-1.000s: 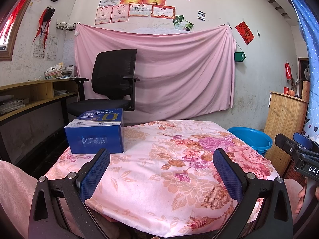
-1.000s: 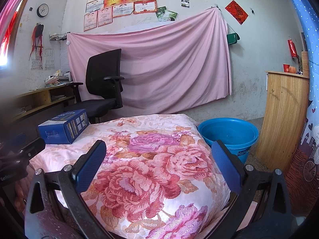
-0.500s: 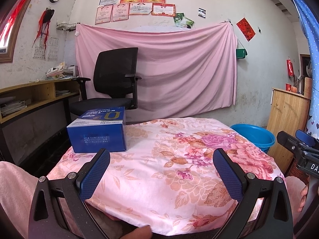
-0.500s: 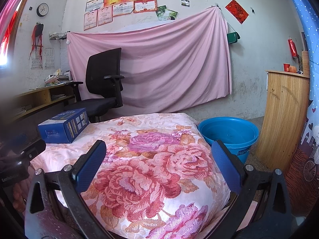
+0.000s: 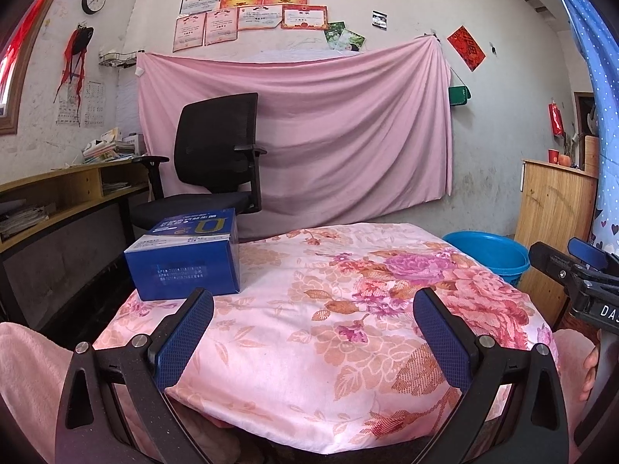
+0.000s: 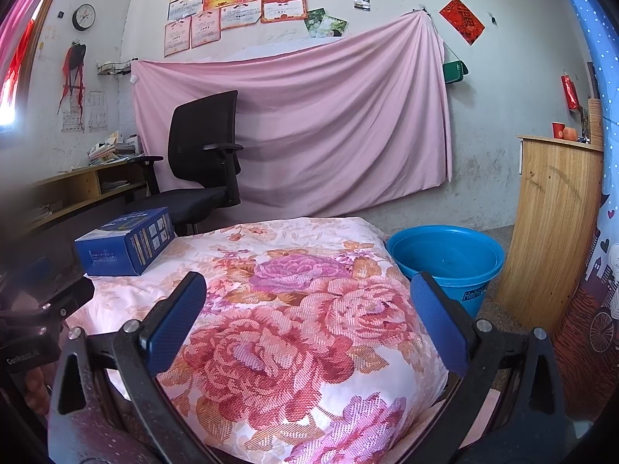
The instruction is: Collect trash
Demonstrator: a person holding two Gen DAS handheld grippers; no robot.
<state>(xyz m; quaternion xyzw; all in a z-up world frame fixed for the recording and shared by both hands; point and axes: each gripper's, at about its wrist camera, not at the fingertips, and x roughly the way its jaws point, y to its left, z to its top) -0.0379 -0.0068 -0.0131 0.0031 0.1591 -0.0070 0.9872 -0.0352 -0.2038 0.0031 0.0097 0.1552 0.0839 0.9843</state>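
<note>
Left wrist view: left gripper (image 5: 312, 326) held low and level at the near edge of the floral-cloth table (image 5: 329, 332), jaws spread wide, nothing between the blue pads (image 5: 185, 338). Blue box (image 5: 185, 257) sits upright on the cloth ahead and to the left of the left finger, just beyond its tip in the frame; contact between them cannot be told. Blue basin (image 5: 489, 257) stands on the floor ahead and to the right, past the table's far right edge. The right gripper (image 5: 580, 270) enters from the right edge, level with the table top, with part of the hand (image 5: 592, 367) holding it visible below. A pink sleeve (image 5: 27, 363) shows at lower left. Black office chair (image 5: 211, 170) and a pink sheet (image 5: 329, 135) on the wall lie straight ahead behind the table. Right wrist view: right gripper (image 6: 307, 315) also low and level, pointing across the table's right half, jaws wide apart and empty over the cloth (image 6: 294, 309). Box (image 6: 125, 241) far ahead-left, well apart from the fingers. Basin (image 6: 445, 261) ahead-right, just beyond the right finger, beside a wooden cabinet (image 6: 553, 224). Body of the left gripper (image 6: 35, 309) blurred at the left edge; its jaw state is unreadable here.
</note>
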